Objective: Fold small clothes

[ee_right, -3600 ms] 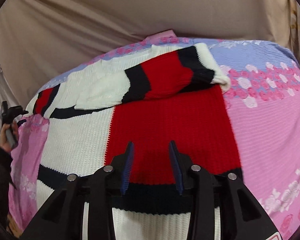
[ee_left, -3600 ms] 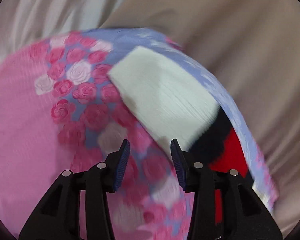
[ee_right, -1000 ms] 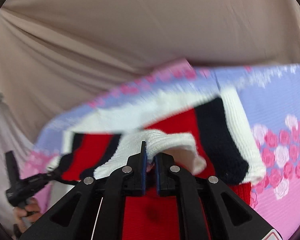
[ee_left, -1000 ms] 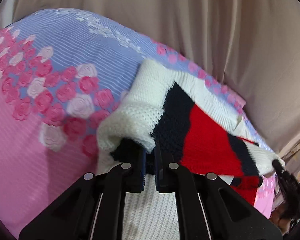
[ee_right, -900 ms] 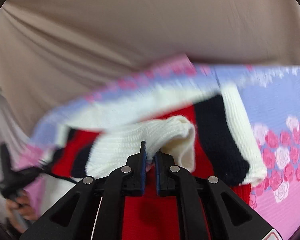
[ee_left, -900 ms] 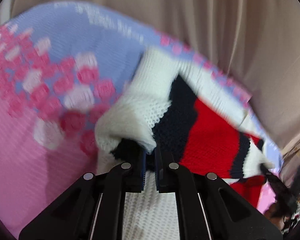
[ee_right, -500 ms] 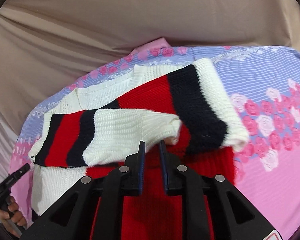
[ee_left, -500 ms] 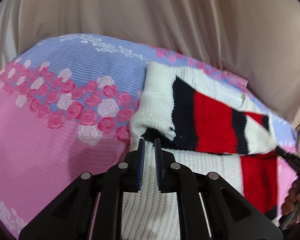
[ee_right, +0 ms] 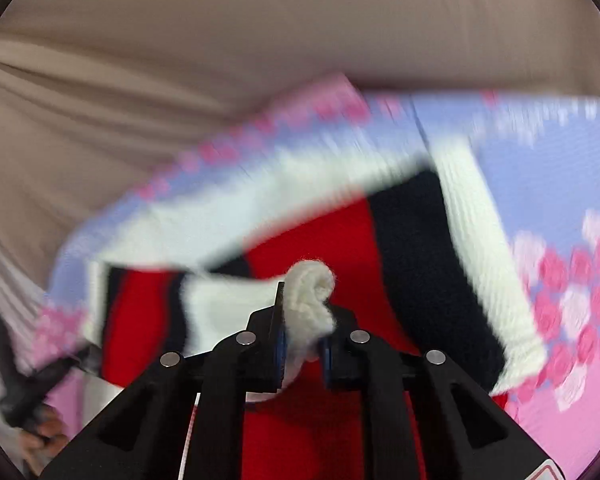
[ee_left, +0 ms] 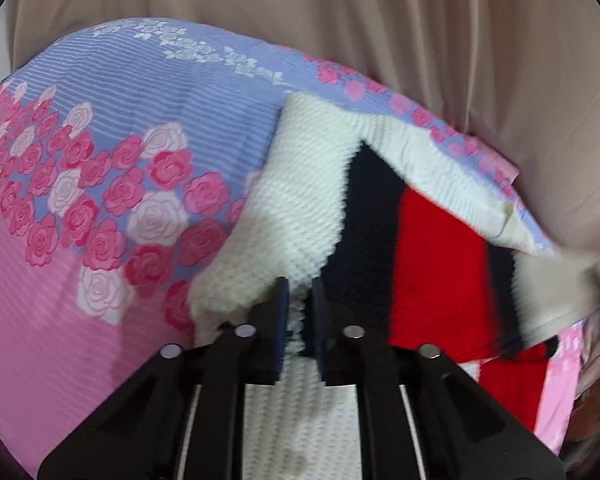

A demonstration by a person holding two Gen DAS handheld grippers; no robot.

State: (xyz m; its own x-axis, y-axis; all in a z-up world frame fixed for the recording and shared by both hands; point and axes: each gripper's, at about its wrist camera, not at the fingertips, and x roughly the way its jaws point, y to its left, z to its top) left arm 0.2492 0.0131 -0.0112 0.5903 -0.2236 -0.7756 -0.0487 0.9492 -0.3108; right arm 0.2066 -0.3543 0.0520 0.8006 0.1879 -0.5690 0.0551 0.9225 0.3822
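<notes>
Both grippers, left point(ee_left: 299, 312) and right point(ee_right: 302, 320), clench the sweater point(ee_left: 300, 216); right jaws are closing, so the bunched cuff point(ee_right: 310, 292) may slip.

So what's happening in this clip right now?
A person with two handheld grippers is folding a red, white and navy knit sweater on a floral bedspread. The left gripper pinches a white knit edge; the right gripper, closing, has the white cuff bunched between its jaws.

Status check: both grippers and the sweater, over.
Left gripper shut on sweater. Right gripper closing on its white cuff. Nothing in the way.
</notes>
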